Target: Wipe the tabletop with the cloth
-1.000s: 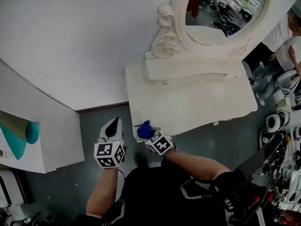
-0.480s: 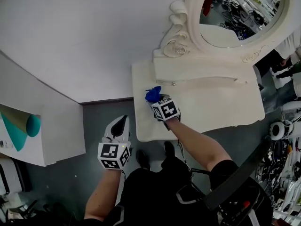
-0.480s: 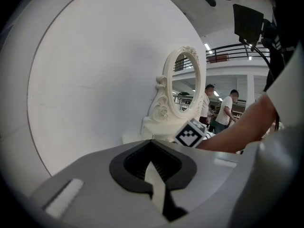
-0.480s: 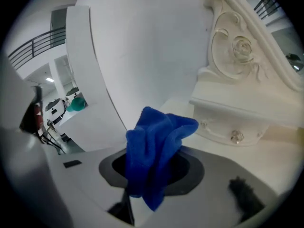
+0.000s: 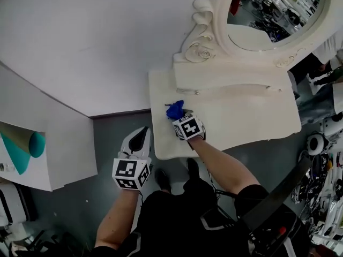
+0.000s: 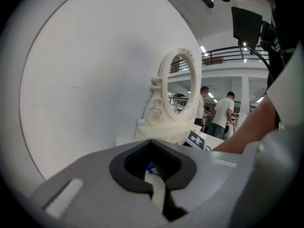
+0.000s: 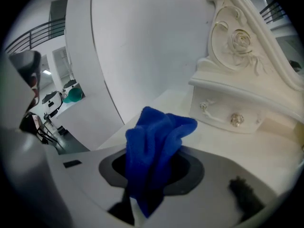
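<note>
A crumpled blue cloth (image 5: 174, 110) lies against the left part of the cream tabletop (image 5: 241, 123). My right gripper (image 5: 180, 117) is shut on it. In the right gripper view the blue cloth (image 7: 155, 144) sticks up out of the right gripper (image 7: 142, 201), a little short of the vanity's drawer front (image 7: 237, 113). My left gripper (image 5: 141, 130) hangs over the grey floor, off the table's left front corner. Its jaws meet with nothing between them. In its own view the left gripper (image 6: 153, 171) points at the vanity from the side.
An ornate oval mirror (image 5: 270, 15) on a drawer base stands along the back of the table. A white wall (image 5: 91, 42) runs behind and to the left. A white panel with a teal cone (image 5: 36, 143) is at far left. People and cluttered gear (image 5: 321, 143) are at the right.
My right gripper carried the cloth from the table's front left edge back toward the drawer base, then came slightly forward again. The left gripper stayed beside the table.
</note>
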{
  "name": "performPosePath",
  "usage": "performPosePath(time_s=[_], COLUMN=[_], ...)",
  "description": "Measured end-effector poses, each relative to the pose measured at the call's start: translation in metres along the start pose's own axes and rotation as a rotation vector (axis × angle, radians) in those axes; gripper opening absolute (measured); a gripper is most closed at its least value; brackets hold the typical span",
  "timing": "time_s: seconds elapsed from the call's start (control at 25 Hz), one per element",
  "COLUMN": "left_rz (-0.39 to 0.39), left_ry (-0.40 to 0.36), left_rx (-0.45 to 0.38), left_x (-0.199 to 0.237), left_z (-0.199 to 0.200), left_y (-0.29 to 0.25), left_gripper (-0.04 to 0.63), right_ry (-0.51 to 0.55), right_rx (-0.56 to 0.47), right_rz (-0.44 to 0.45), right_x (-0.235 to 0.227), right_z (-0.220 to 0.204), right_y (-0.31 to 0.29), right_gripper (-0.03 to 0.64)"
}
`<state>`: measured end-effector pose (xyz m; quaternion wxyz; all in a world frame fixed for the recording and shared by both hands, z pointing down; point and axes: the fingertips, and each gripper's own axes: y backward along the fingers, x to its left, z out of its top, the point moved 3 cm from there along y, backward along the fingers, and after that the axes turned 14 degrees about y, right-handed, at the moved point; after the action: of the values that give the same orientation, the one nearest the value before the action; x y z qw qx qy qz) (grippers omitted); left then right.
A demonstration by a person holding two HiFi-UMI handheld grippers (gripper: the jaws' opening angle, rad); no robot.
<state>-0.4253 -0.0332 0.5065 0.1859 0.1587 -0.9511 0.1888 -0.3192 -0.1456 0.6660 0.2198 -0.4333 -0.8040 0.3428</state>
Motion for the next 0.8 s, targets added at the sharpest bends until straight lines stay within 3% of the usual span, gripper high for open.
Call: performPosePath(time_s=[0.32,0.52,0.72,0.8], left_rz=[-0.043,-0.07,-0.083,-0.078], left_ry=[0.034,0.025,0.022,0.022], left_rx=[0.029,0.035,0.032,0.031], left_x=[-0.022,-0.034,-0.044,-0.046], left_z=[-0.01,-0.013,-0.013,-0.014], left_y=[0.005,0.003,-0.001,-0.001], left_gripper=[0.006,0.006,0.006,0.006], right_ry=[0.018,-0.028,-0.053,-0.032], right_rx=[0.015,0.02,0.053,0.022], right_rz=[0.104,0.145,0.219,0.195], right_x=[0.065,0.1,0.108,0.087], right_z=[-0.054,-0.084,-0.096,-0.082], right_y=[0.059,0.09,0.105,0.102], right_gripper=[0.144,0.144,0.144,0.144])
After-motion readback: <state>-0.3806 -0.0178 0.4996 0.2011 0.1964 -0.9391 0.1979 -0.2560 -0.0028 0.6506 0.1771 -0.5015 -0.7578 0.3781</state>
